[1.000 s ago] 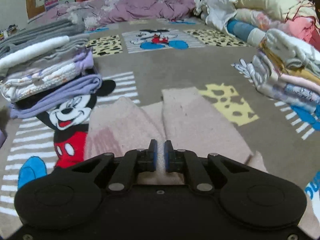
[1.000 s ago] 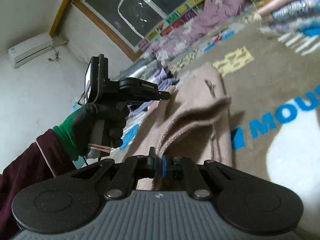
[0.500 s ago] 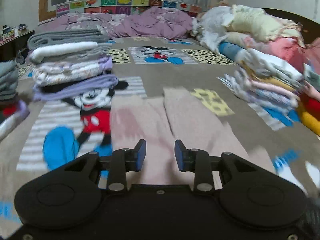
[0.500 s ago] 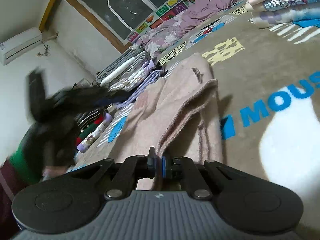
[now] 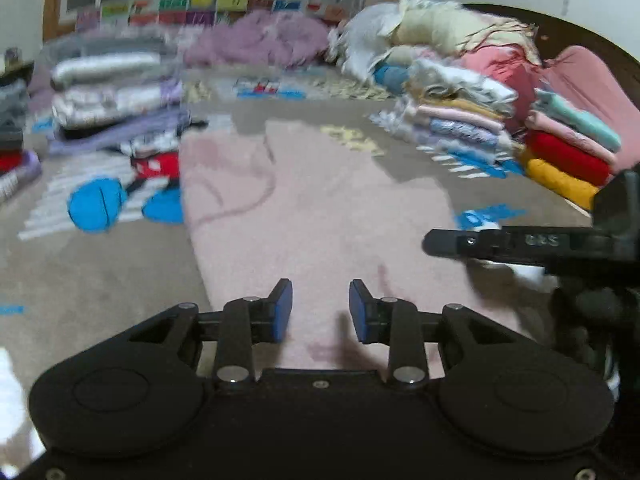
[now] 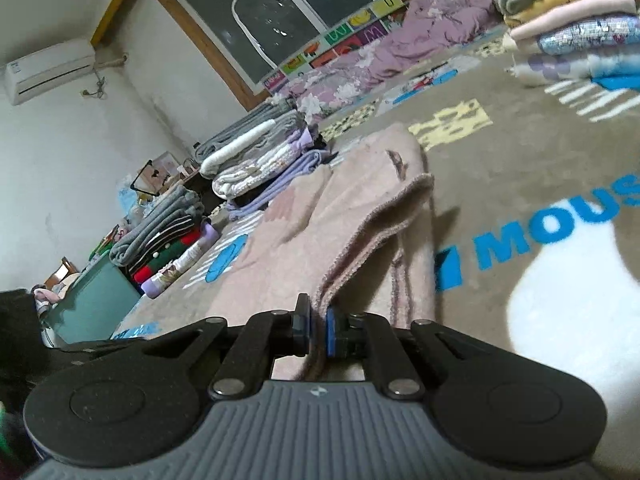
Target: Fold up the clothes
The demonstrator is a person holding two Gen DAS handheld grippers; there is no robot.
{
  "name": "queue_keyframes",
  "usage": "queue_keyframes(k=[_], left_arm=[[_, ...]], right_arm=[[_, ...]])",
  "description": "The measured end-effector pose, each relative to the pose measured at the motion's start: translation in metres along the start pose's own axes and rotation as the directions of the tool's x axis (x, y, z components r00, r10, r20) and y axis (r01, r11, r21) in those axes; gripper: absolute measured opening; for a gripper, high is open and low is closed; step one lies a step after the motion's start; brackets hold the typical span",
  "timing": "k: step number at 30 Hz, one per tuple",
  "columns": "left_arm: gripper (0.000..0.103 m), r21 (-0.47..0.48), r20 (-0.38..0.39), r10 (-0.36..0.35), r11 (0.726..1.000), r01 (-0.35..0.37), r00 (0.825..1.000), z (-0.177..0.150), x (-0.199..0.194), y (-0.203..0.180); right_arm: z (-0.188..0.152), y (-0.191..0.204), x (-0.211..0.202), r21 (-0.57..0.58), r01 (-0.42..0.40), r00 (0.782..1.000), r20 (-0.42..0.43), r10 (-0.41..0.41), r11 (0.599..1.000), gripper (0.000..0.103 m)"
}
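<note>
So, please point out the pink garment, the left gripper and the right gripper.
pink garment [image 5: 320, 216], left wrist view, flat middle.
left gripper [image 5: 320, 310], left wrist view, between fingertips.
right gripper [image 6: 317, 330], right wrist view, between fingertips.

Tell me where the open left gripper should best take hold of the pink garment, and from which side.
Probably the near hem, left of where the right gripper already pinches it. The pink garment lies flat with its near edge just under the left gripper, so coming in low from the near side, one finger under the hem, looks easiest.
</note>
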State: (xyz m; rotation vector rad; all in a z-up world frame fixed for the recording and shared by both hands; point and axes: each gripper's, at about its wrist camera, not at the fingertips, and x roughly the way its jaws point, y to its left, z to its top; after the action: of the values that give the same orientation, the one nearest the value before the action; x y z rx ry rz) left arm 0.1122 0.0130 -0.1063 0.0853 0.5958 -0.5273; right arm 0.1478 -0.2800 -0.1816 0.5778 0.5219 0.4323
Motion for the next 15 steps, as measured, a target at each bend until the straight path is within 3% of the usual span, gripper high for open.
queue_keyframes(k=[2,4,6,9,12,15], left_arm=[[0.03,0.021,0.025,0.0,1.0,-0.001,1.0,-0.006,-0.013,-0.007],[0.043,0.019,0.053,-0.008,1.0,0.007,0.999,-0.017,-0.02,-0.012],[0.044,0.028,0.067,-0.03,0.999,0.028,0.997,-0.027,-0.024,-0.018],[0.052,0.158,0.065,-0.059,0.986,0.048,0.996,-0.035,-0.027,-0.042],[0.054,0.354,0.054,-0.05,0.935,0.028,0.997,-0.044,-0.026,-0.074],[0.054,0.478,0.032,-0.027,0.878,0.009,0.999,-0.058,-0.018,-0.1]], right_arm=[[0.001,-0.002,-0.009,0.014,-0.003,1.0,0.02,0.002,1.0,0.013],[0.004,-0.004,-0.02,0.022,-0.003,0.999,0.049,0.002,1.0,0.013],[0.008,-0.007,-0.031,0.027,0.001,0.997,0.078,-0.003,1.0,0.013],[0.01,-0.013,-0.043,0.059,0.011,0.994,0.107,-0.017,0.998,0.015],[0.008,-0.019,-0.049,0.092,0.023,0.993,0.112,-0.034,0.996,0.019],[0.005,-0.019,-0.053,0.094,0.023,0.994,0.108,-0.033,0.995,0.02]])
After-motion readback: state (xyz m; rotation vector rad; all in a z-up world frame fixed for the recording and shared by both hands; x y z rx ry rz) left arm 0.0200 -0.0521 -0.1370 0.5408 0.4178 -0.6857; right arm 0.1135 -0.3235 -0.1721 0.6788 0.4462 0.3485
